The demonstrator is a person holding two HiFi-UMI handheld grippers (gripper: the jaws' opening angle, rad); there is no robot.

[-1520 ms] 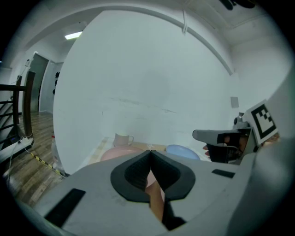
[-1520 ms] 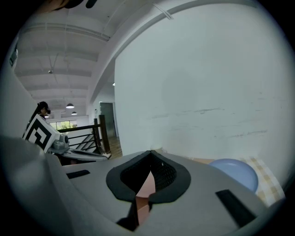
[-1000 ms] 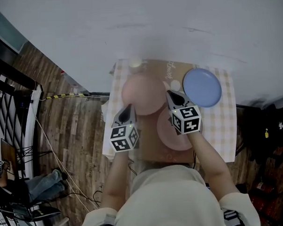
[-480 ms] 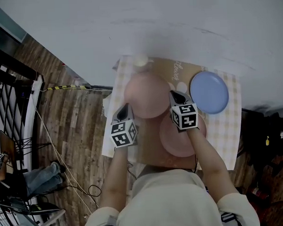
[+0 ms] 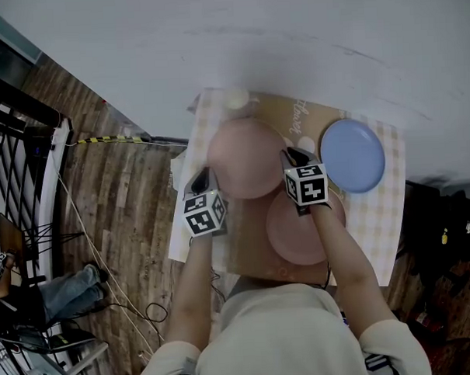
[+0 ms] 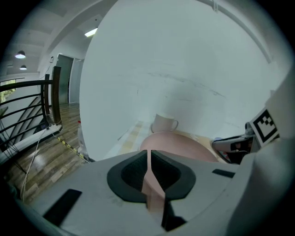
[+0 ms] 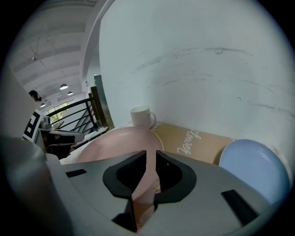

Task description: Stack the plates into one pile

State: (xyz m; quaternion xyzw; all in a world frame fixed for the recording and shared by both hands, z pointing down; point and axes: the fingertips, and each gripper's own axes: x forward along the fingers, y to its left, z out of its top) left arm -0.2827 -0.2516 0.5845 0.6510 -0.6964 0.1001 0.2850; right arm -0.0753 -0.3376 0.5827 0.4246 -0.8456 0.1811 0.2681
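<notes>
Pink plate (image 5: 245, 157): your left gripper (image 5: 203, 179) is clamping its rim; right gripper (image 5: 293, 154) is just opening narrowly, rim between fingers (image 7: 174, 176); both sitting lower than earlier.

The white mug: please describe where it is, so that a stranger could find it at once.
Find the checked-cloth table against the white wall. At its far left corner, behind the farther pink plate, stands the mug. It alone is white with a handle; its neighbours are all flat.

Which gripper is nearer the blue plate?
Right. The right gripper, jaws just opening around the pink plate, sits beside the blue plate; the left gripper grips the pink plate's far side.
</notes>
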